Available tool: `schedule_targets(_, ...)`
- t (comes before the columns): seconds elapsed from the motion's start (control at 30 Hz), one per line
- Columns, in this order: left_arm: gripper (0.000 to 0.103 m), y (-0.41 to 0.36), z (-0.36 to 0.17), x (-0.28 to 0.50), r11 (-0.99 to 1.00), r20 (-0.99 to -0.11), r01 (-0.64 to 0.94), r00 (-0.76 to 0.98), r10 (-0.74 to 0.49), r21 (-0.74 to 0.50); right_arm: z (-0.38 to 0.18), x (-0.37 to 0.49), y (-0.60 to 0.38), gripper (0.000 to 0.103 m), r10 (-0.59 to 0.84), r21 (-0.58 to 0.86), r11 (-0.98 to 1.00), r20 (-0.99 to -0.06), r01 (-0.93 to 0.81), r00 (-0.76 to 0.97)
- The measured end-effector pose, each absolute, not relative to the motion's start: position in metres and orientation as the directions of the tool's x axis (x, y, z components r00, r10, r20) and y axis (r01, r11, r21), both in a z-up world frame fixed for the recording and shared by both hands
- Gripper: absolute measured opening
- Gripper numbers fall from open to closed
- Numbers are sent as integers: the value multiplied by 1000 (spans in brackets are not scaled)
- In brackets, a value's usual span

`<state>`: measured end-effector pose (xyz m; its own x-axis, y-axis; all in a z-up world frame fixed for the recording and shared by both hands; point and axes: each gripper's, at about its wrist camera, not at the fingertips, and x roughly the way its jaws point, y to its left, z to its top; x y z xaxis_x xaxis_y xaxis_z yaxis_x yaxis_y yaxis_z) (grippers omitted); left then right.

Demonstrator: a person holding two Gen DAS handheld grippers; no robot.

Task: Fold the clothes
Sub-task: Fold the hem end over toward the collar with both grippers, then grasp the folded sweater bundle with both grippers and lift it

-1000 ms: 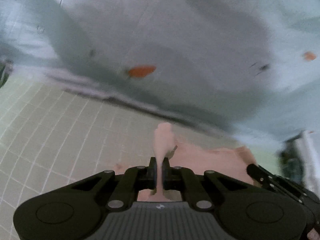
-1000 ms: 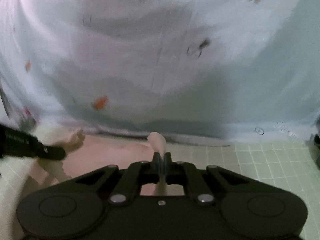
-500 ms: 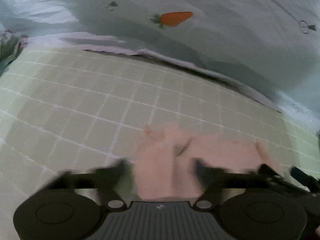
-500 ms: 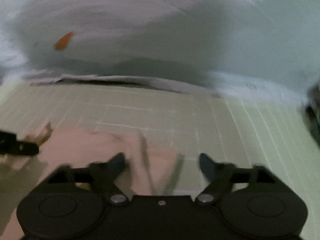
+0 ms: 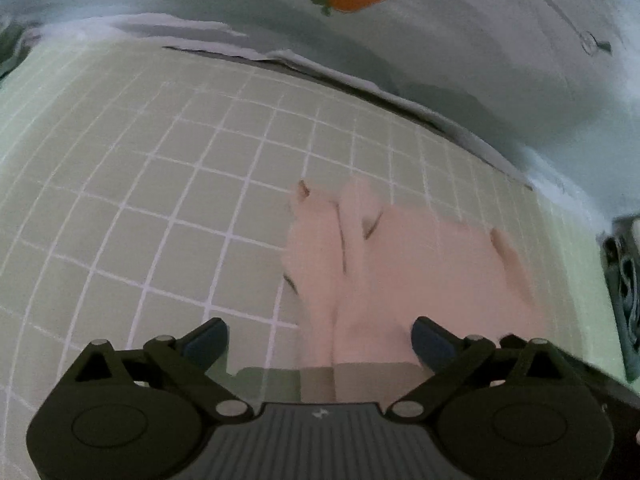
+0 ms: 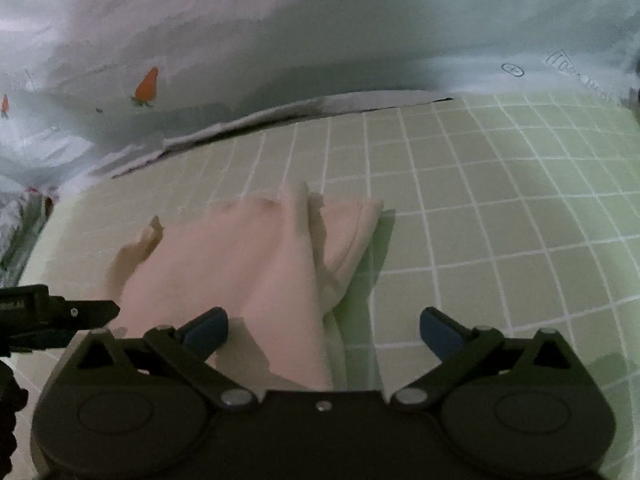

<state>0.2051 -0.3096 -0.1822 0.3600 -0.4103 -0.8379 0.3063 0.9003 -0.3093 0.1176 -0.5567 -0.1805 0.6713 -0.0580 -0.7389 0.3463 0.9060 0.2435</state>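
Note:
A pale pink garment (image 5: pixel 384 264) lies folded and rumpled on a green sheet with a white grid (image 5: pixel 160 184). My left gripper (image 5: pixel 320 340) hovers over its left part with jaws still opening; cloth lies below the gap but the pads do not press it. The right wrist view shows the same garment (image 6: pixel 256 264) running from the centre to the left. My right gripper (image 6: pixel 324 332) stands above its right edge, jaws opening wide, nothing gripped. The left gripper's body (image 6: pixel 52 312) shows at that view's left edge.
A light blue quilt with orange carrot prints (image 5: pixel 400 40) is bunched along the far side of the sheet; in the right wrist view the quilt (image 6: pixel 280 40) fills the upper half. A dark patterned cloth (image 5: pixel 622 288) lies at the right edge.
Both grippers were shut on raised folds of the pink garment; both have opened and let it drop onto the sheet. Both have sunk and tipped down toward the bed.

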Motion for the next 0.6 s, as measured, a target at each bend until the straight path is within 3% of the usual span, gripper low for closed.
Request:
schedule_targets(0.17, 98, -310, -184, 204, 880, -829, 308, 326, -455, -362, -176, 136, -550, 102, -25, 243, 912, -773, 332, 634)
schedule_targets(0.23, 94, -311, -184, 198, 850, -814, 332, 288, -505, -410, -175, 140, -547, 97, 46, 293, 907, -782, 302, 621)
schedule_targets(0.3, 68, -310, -183, 189, 822, -801, 341, 245, -547, -457, -172, 136, -542, 78, 73, 331, 892, -778, 309, 624)
schedule_targets(0.37, 53, -303, -184, 179, 798, -781, 291, 203, -590, -527, -169, 131, -537, 59, 99, 368, 875, -773, 315, 627)
schedule_targets(0.43, 48, -294, -180, 163, 797, -784, 285, 189, -591, -532, -167, 123, -533, 48, 121, 402, 855, -768, 327, 628)
schedule_targets(0.5, 41, -285, -175, 145, 796, -789, 310, 183, -586, -520, -162, 104, -526, 29, 121, 417, 842, -765, 343, 633)
schedule_targets(0.6, 37, -262, -168, 118, 775, -775, 316, 157, -612, -547, -154, 67, -514, 21, 113, 445, 811, -756, 379, 645)
